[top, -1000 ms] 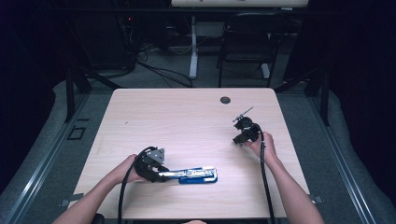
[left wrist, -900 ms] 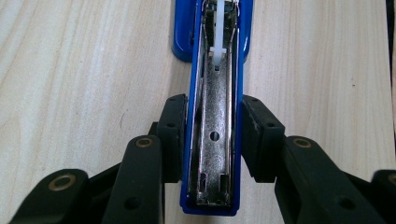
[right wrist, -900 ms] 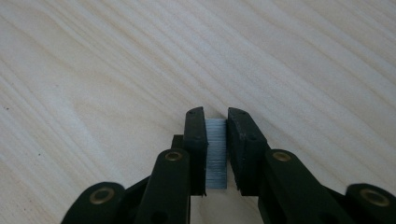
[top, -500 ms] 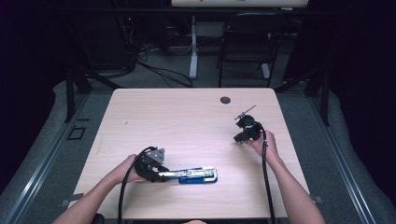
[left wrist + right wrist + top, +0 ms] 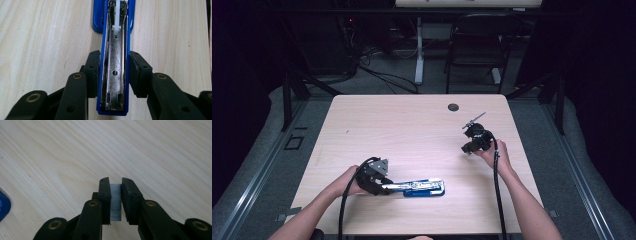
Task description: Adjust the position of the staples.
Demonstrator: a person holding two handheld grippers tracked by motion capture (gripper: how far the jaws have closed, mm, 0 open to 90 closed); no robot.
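Gripping staples (image 5: 115,202), right tool (image 5: 115,182) view.

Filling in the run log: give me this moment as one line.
left gripper: shut on open blue stapler | right gripper: shut on staple strip | stapler flat on table, strip not yet loaded

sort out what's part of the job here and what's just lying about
In the job:
stapler, top open, clamped by the left gripper
strip of staples, pinched in the right gripper

Lying about:
round grommet in the table
chair beyond the table
cables on the floor
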